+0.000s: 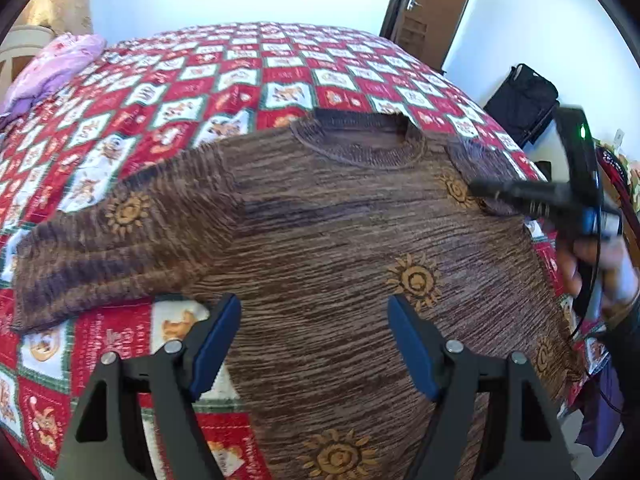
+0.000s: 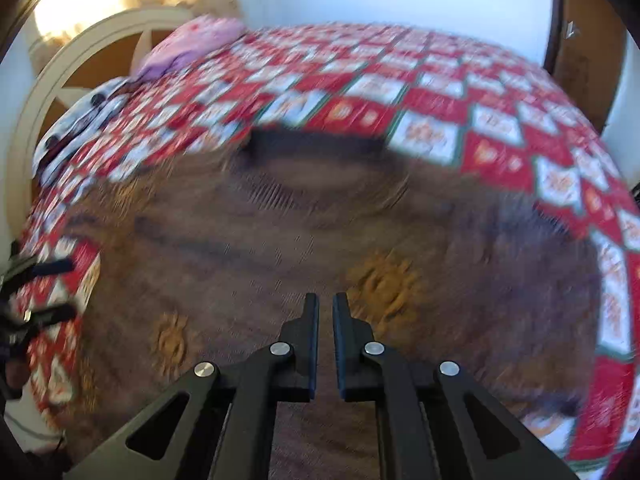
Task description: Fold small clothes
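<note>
The brown ribbed knit sweater with orange sun motifs lies flat, front up, on the bed's red-and-white checkered quilt, collar at the far side, probably spread out so the sleeves can be folded in. One sleeve sticks out left; the right one looks already tucked over. The left gripper hovers above the near hem, jaws wide apart. The right gripper looks nearly closed with nothing between; that view's blurry.
</note>
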Action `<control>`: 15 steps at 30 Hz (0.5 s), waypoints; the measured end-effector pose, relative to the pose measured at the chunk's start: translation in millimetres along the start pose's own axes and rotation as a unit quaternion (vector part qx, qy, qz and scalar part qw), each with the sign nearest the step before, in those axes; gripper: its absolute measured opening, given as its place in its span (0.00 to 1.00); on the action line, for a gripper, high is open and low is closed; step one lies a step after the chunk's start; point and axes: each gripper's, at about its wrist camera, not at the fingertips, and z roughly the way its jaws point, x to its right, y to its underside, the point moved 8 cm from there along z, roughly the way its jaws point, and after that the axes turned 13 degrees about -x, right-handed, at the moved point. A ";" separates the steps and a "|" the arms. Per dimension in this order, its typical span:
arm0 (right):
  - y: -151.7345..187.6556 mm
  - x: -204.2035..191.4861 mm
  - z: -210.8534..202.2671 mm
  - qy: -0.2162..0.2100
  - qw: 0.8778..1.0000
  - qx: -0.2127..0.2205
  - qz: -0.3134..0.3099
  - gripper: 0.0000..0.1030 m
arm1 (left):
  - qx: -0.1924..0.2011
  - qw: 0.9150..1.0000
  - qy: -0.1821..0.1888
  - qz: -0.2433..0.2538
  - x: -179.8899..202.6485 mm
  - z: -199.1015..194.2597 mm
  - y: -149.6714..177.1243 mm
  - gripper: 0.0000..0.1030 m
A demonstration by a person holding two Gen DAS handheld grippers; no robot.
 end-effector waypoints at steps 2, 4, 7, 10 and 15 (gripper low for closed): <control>19.8 6.4 -1.3 -0.004 1.000 -0.003 0.007 0.21 | -0.001 1.000 0.008 0.000 6.5 3.7 -4.7 0.76; 37.8 19.8 -8.8 -0.018 0.999 -0.001 0.030 0.42 | 0.000 1.000 0.012 0.006 16.5 7.8 -12.4 0.76; 73.8 41.9 -30.5 -0.034 0.996 0.011 0.076 0.48 | 0.006 1.000 0.016 0.018 38.8 15.9 -30.5 0.76; 97.4 45.1 -44.3 -0.026 0.996 0.024 0.081 0.48 | 0.011 0.999 0.021 0.030 67.5 24.7 -49.3 0.76; 141.9 33.2 -51.2 -0.047 0.994 0.036 0.094 0.53 | 0.011 0.998 0.026 0.061 124.9 43.3 -76.1 0.76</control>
